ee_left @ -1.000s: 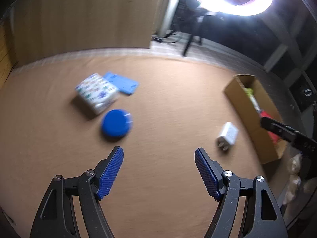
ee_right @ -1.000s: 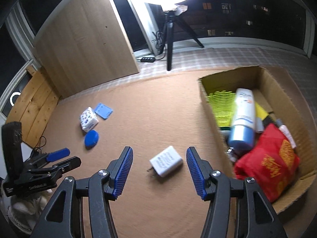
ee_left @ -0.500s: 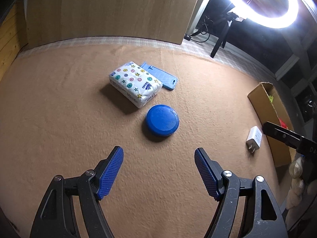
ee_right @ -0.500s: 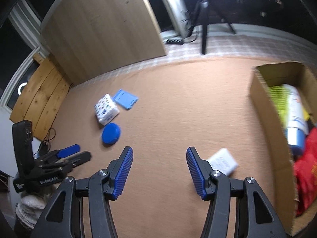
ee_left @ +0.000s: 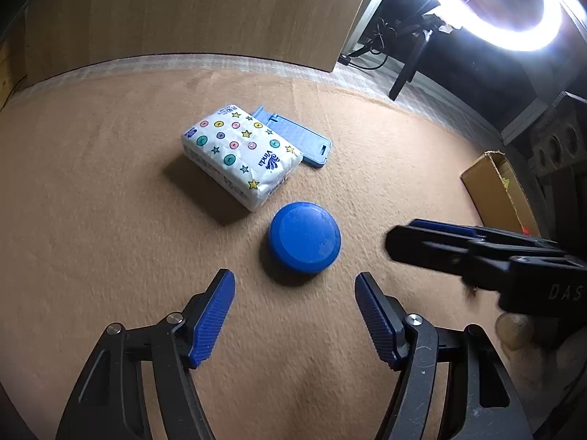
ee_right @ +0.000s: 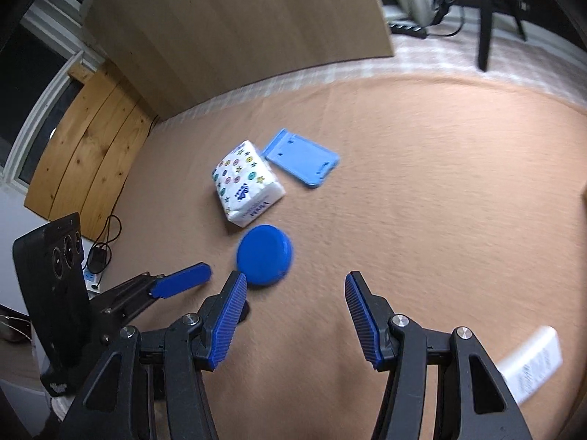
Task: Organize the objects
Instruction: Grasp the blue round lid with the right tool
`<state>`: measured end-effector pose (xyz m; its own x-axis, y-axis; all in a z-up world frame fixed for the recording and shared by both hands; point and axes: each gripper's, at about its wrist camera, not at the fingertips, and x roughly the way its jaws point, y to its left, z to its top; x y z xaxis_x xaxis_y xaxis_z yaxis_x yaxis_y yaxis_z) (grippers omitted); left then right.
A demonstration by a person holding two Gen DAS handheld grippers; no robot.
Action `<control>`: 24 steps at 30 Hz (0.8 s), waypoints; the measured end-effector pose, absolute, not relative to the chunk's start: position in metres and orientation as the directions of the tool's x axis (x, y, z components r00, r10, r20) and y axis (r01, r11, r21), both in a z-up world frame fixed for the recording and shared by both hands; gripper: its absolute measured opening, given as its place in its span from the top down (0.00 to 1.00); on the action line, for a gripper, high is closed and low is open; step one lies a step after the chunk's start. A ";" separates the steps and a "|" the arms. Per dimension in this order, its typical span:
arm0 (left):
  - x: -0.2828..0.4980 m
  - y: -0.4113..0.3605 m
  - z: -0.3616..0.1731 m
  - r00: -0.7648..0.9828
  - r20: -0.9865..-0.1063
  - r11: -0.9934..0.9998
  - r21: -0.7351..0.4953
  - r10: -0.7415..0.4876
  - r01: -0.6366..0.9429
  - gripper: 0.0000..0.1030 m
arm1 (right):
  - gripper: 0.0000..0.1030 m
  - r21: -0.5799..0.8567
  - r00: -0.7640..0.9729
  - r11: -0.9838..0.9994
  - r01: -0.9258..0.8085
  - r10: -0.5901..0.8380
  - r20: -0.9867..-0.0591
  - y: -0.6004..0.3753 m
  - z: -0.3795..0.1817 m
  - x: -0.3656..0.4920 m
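Blue disc (ee_left: 304,242) lay just ahead of left claw (ee_left: 293,286), centred; right claw (ee_right: 291,288) offset rightward. Both claws gaped empty.

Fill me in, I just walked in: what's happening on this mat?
A person is tidying with two handheld grippers. Both the left gripper and the right gripper are open and empty, closing in on the blue round lid. The tissue pack and blue card holder lie untouched beyond it.

Home room rigged for recording: ring light (ee_left: 510,7) on tripod, brown carpet (ee_left: 91,201), wooden board (ee_right: 234,36)
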<state>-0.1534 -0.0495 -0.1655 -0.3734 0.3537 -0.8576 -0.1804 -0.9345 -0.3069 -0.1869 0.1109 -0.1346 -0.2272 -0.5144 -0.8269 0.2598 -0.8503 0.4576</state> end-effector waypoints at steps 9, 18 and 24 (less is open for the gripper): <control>-0.163 -0.050 -0.175 -0.357 -0.853 -0.923 -0.326 0.380 -0.203 0.49 | 0.55 0.500 -0.171 -0.828 0.254 -0.547 -0.819 0.095 -0.150 -0.203; -0.171 -0.043 -0.178 -0.350 -0.849 -0.915 -0.331 0.396 -0.231 0.58 | 0.71 0.497 -0.131 -0.822 0.278 -0.545 -0.828 0.088 -0.157 -0.208; -0.169 -0.036 -0.178 -0.356 -0.852 -0.918 -0.310 0.384 -0.248 0.60 | 0.74 0.497 -0.130 -0.820 0.282 -0.546 -0.827 0.087 -0.157 -0.205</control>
<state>-0.1688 -0.0365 -0.1780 -0.3561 0.3842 -0.8518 -0.2477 -0.9178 -0.3105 -0.2045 0.0869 -0.1573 -0.1304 -0.5464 -0.8273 0.2824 -0.8203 0.4973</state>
